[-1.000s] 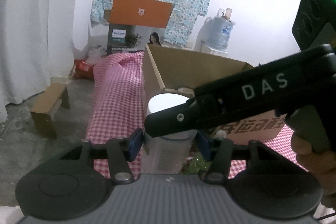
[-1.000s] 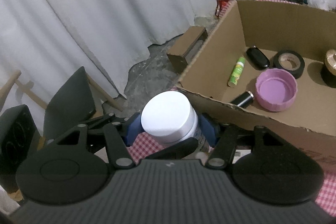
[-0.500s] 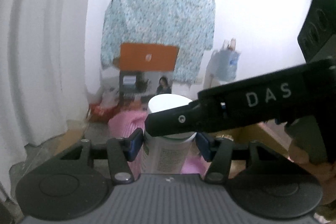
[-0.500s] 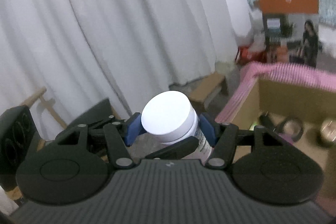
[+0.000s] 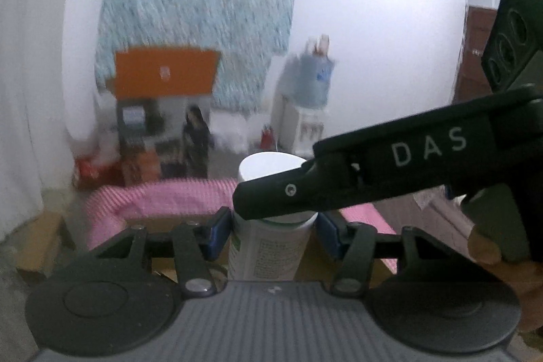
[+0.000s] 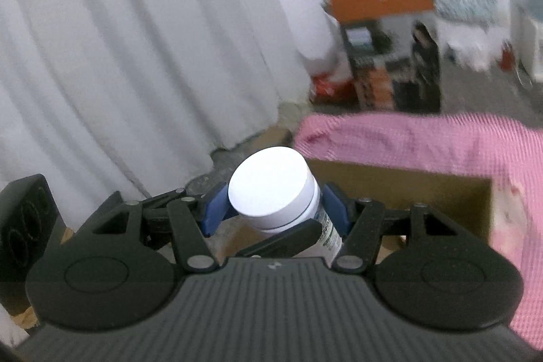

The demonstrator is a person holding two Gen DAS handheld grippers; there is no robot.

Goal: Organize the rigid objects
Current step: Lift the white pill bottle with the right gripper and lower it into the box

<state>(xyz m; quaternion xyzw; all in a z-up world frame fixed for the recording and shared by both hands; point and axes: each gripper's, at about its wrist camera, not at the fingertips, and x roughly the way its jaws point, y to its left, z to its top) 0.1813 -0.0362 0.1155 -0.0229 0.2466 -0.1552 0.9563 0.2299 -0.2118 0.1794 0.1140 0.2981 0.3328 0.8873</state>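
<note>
1. The biggest thing near my load is the cardboard box (image 6: 400,189) on the table, whose pink checked cloth (image 6: 424,141) shows beyond it. I carry the bottle above the box's near wall, and if I drop too early the base could catch that rim and be knocked out of the grip.
2. Both tools share one load. The left hand-held gripper (image 5: 271,231) is clamped on the body of the white-capped bottle (image 5: 268,246), and the right hand-held gripper (image 6: 276,209) is clamped just under the bottle's cap (image 6: 268,184). If my two hands drift apart or twist differently, I judge the bottle gets wrenched or slips.
3. The bottle leans in the right wrist view; the smooth label could slide through the blue pads (image 6: 213,212).
4. The right tool's finger crosses the cap in the left wrist view, so I cannot see the cap rim there. Both views are blurred, making my aim over the box uncertain.
</note>
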